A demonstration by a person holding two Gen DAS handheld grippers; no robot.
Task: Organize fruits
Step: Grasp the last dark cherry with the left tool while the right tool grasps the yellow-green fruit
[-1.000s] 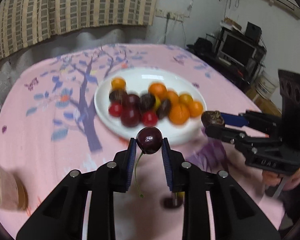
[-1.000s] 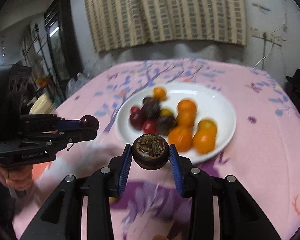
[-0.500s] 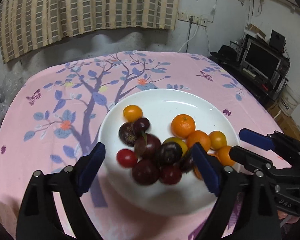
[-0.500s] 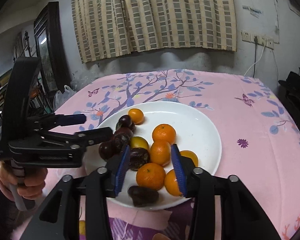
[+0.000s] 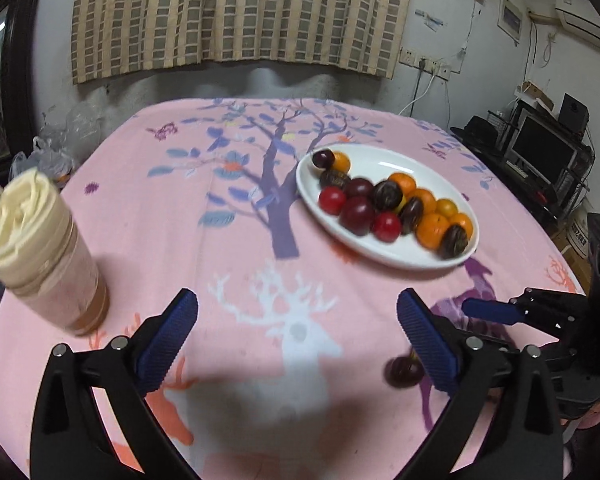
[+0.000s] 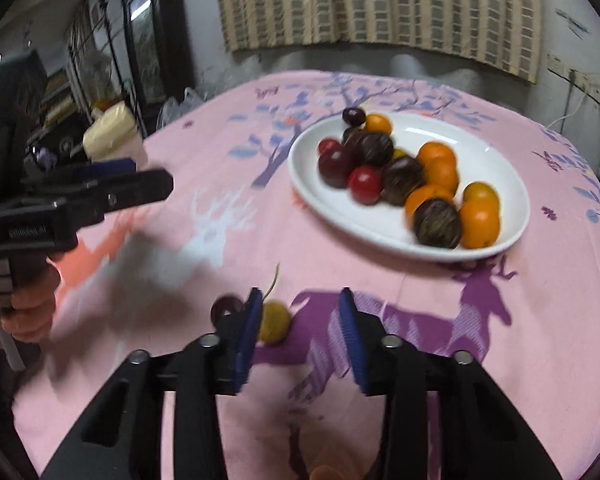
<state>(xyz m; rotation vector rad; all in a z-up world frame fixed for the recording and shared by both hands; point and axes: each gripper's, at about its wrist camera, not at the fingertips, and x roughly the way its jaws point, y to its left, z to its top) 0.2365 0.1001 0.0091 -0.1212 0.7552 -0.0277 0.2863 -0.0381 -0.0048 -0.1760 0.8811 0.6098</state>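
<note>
2 tools (image 5: 297, 328) (image 6: 299, 320) angled down, empty, over tablecloth (image 5: 220, 248)

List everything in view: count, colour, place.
tablecloth: one, pink, over table
plate: one, white, on cloth
oranges: about six, orange, on plate
dark fruits: several, purple-brown, on plate
red fruits: two, on plate
jar: one, cream lid, cloth's left
cherry: one, dark, cloth, beside right tongs
yellow fruit: one, cloth, beside right tongs
left tongs: black-blue, jaws just opened wider, empty
right tongs: black-blue, jaws just closing, nothing between
hand: one, gripping left tongs
</note>
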